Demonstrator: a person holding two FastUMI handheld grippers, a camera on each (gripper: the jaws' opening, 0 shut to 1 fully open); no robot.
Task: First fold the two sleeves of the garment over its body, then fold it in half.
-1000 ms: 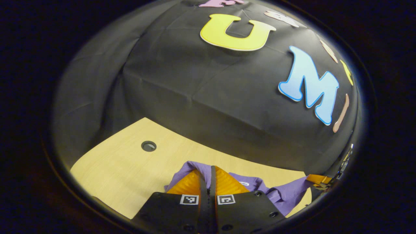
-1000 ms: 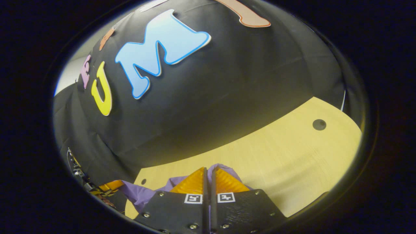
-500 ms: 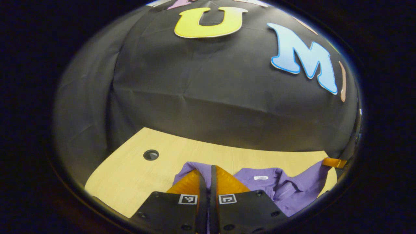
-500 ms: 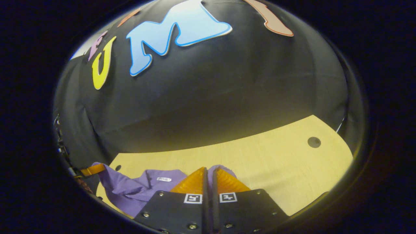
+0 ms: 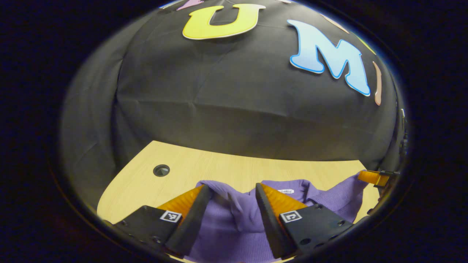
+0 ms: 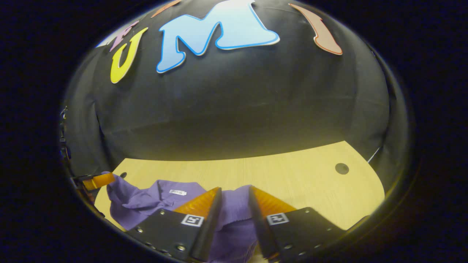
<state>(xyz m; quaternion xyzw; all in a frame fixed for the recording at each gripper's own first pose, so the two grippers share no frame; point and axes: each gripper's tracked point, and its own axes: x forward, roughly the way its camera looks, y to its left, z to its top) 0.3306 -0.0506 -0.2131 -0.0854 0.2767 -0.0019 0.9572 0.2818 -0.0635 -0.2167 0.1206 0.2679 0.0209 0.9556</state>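
Both tongs are released. In the left gripper view the left gripper (image 5: 230, 197) has its two fingers spread wide, with purple cloth lying in the gap and neither pad pressing on it. In the right gripper view the right gripper (image 6: 234, 199) also has its fingers parted, less widely, again with cloth between them but not pinched.

Beneath them, the pale wooden tabletop (image 5: 219, 168) runs back to the black cloth wall of the booth, with a small round dark hole (image 5: 161, 170) in it near the far left corner, as the left gripper view has it.

On that tabletop lies the purple knitted garment with a collar (image 5: 234, 223), spread across the near part of the table, under and just ahead of both grippers. Its collar, with a small white neck label (image 5: 285, 191), faces up and sits between the two grippers.

From the left gripper view, the far side of the garment rises to a point next to the other gripper's fingers (image 5: 373, 178) at the right edge; whether they touch the cloth there cannot be told.

As for progress, my reading is that one fold has just been laid down and let go. The cloth near the collar is bunched and doubled, but which folds are finished cannot be told, since most of the garment lies under the grippers.
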